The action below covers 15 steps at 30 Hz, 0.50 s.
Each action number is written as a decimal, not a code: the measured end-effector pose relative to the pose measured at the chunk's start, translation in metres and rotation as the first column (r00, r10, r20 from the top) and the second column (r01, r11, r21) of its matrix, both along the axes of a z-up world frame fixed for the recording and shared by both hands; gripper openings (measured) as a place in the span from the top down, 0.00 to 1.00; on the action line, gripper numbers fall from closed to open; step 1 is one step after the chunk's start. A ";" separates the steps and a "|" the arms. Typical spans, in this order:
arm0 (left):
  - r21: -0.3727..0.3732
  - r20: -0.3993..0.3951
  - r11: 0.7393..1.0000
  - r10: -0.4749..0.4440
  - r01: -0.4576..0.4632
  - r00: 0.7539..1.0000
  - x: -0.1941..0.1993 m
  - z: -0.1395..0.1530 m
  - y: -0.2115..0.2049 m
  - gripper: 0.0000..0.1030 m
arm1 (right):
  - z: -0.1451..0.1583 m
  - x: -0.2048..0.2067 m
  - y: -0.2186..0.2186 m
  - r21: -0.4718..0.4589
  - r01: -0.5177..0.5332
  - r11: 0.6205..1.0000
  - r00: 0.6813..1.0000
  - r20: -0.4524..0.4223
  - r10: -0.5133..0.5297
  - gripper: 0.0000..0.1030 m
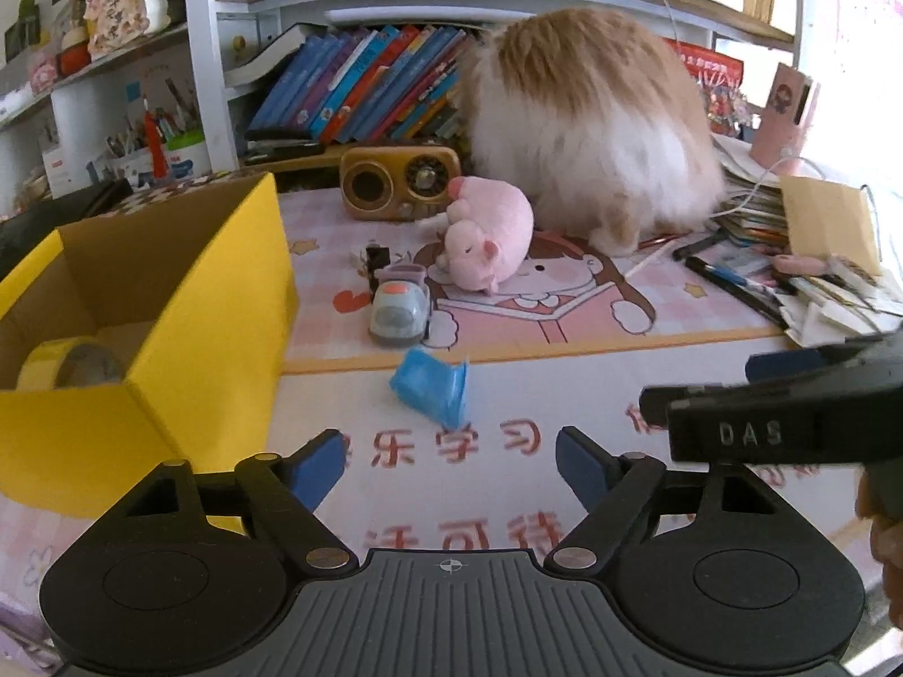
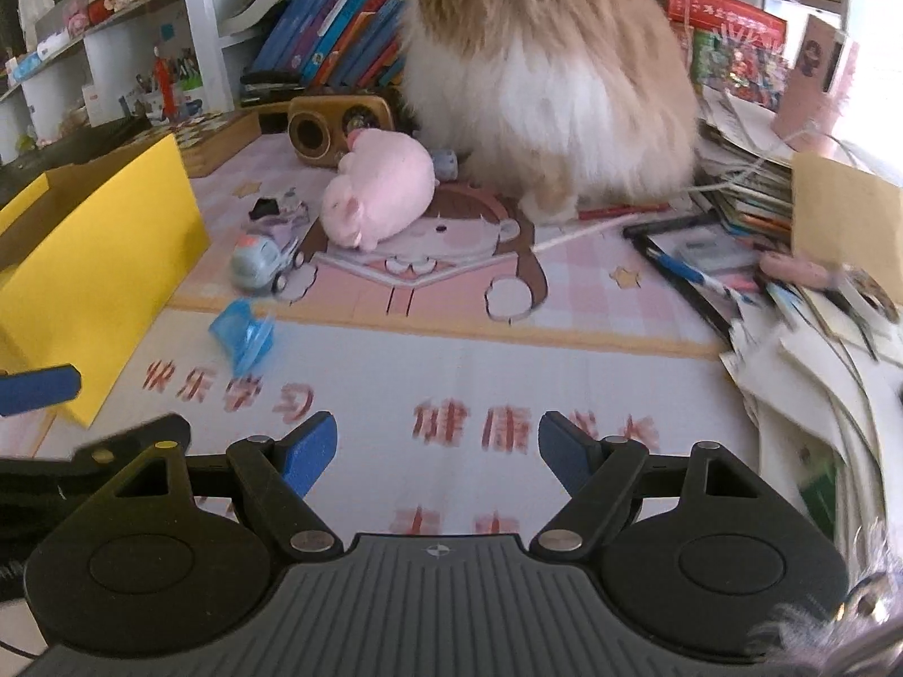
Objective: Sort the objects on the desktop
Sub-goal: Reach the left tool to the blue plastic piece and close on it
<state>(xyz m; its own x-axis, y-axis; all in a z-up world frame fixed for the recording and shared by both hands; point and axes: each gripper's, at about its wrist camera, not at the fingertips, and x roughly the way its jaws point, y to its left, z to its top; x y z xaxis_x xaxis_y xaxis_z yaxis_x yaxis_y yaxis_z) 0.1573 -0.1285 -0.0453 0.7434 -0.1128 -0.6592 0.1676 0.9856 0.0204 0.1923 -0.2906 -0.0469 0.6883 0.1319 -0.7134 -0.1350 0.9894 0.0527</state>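
Where the pink picture mat ends and the white part with red letters begins, a small blue crumpled wrapper (image 1: 430, 392) lies on the tabletop (image 1: 592, 389). It sits just ahead of the left gripper (image 1: 450, 465), a little to the left of the middle between its fingers (image 1: 316, 465). Those blue-tipped fingers stand wide apart and hold nothing. No earlier picture is given, so only this can be said of them.

Just behind the wrapper is a little grey toy car (image 1: 399, 310) with an orange spot on top. A small dark thing stands right behind the car, too small to tell what it is. Next to the car, a pink plush pig (image 1: 488, 237) lies on its side on the mat. Behind the pig is a brown radio (image 1: 398, 180), and beside that sits a big fluffy cat (image 1: 587, 124), tan and white, with its back to the cameras.

To the left of the wrapper stands an open yellow box (image 1: 186, 304). A roll of yellow tape (image 1: 68, 364) lies inside it, in the near corner.

The right gripper (image 2: 437, 457) hangs over the white part of the mat, near its red letters. Its fingers (image 2: 564, 457) are also spread wide with nothing between them. From the left wrist view it shows at the right edge, close beside the left one.

On the far right lie pens (image 2: 685, 273), papers (image 2: 801, 372) and a brown paper box (image 2: 846, 214) in a messy heap. Slanted books (image 1: 361, 84) fill the shelf at the back.
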 end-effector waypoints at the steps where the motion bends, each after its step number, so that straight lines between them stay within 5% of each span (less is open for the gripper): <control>1: 0.005 -0.006 1.000 0.007 -0.007 1.000 0.005 -0.002 -0.002 0.23 | -0.001 0.008 -0.001 0.002 -0.005 1.000 1.000 0.001 0.005 0.25; 15: 0.000 -0.025 0.994 0.108 -0.108 0.994 0.070 -0.024 -0.003 0.34 | -0.004 0.101 0.009 0.033 -0.129 0.991 0.992 0.009 0.129 0.21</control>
<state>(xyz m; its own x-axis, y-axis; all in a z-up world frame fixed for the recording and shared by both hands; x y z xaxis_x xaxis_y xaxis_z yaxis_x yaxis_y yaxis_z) 0.2272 -0.1319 -0.0691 0.7343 -0.0342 -0.6779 0.0611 0.9980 0.0159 0.2929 -0.2819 -0.0508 0.6690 0.2432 -0.7023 -0.2616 0.9615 0.0838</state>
